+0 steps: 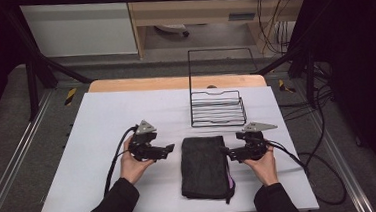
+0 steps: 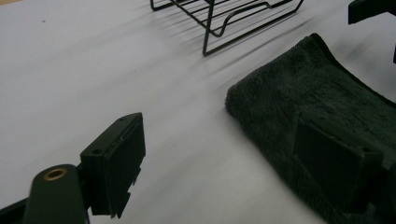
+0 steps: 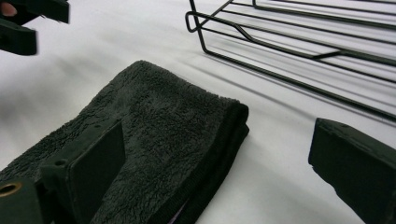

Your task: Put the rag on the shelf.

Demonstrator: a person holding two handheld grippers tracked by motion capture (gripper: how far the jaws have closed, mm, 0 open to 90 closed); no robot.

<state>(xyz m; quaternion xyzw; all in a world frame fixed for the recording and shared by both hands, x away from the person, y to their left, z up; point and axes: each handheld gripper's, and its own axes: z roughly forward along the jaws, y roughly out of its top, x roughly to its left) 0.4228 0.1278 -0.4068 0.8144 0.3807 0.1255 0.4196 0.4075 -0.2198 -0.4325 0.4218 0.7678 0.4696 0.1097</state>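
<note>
One folded dark towel [image 1: 206, 167] lay in the lower middle of the high view, on the white tabletop [image 1: 102, 122], with a single black wire rack [image 1: 217, 108] standing just above it toward the frame's centre. Two grippers flanked the towel: the left gripper [image 1: 168, 149] near its left edge, the right gripper [image 1: 225, 151] at its right edge. Both had their jaws spread wide, holding nothing. From where I stood, the risk seemed to be a pinch catching only the top layer (the towel was folded several times), so the bundle might unfold or drag. A purple tag or trim [image 1: 231, 182] peeked from its lower right corner.
</note>
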